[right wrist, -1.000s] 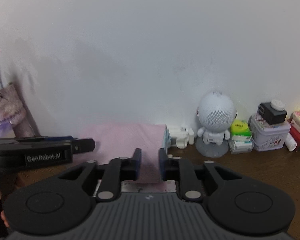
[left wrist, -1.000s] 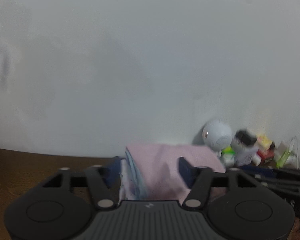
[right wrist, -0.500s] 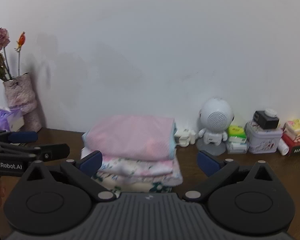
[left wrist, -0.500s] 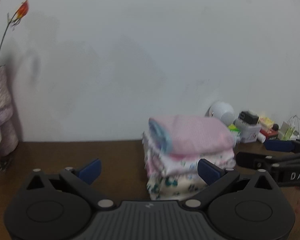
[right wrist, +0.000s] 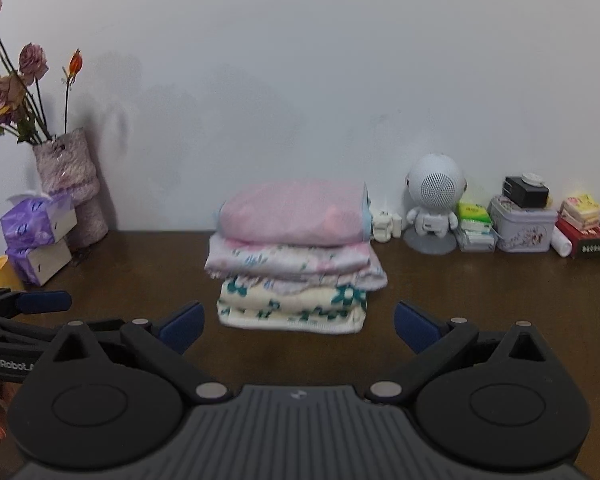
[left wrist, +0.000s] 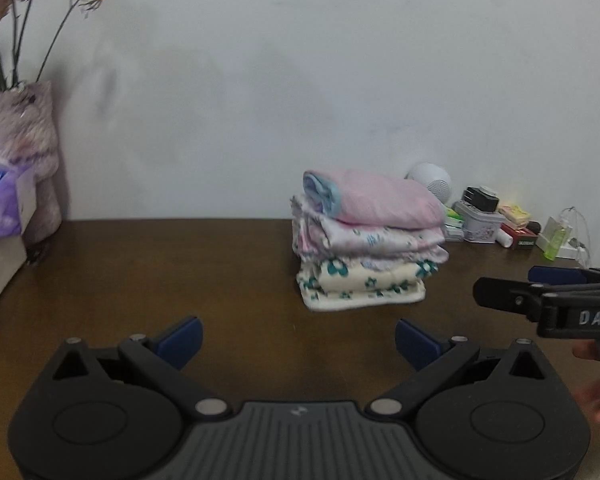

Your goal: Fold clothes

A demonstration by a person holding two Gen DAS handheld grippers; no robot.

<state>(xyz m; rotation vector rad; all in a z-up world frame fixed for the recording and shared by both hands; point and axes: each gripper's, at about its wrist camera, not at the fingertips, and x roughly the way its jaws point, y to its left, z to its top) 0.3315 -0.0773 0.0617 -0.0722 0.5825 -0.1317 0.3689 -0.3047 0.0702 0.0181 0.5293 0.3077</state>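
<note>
Both grippers have drawn back from the stack of folded clothes [right wrist: 294, 256] since a second ago, when their fingers were closed in around the pink top piece. The left gripper [left wrist: 298, 338] and the right gripper [right wrist: 299, 322] now hover with jaws spread wide, holding nothing. The stack sits on the dark wooden table [right wrist: 480, 284] near the white wall: a soft pink garment [right wrist: 292, 214] on top, floral prints beneath. A round white robot figure [right wrist: 434, 204], a tin [right wrist: 522, 230] and small boxes stand to its right; tissue boxes [right wrist: 38, 236] and a fuzzy vase [right wrist: 70, 184] of dried roses stand at the left. Nothing lies between grippers and stack.
</note>
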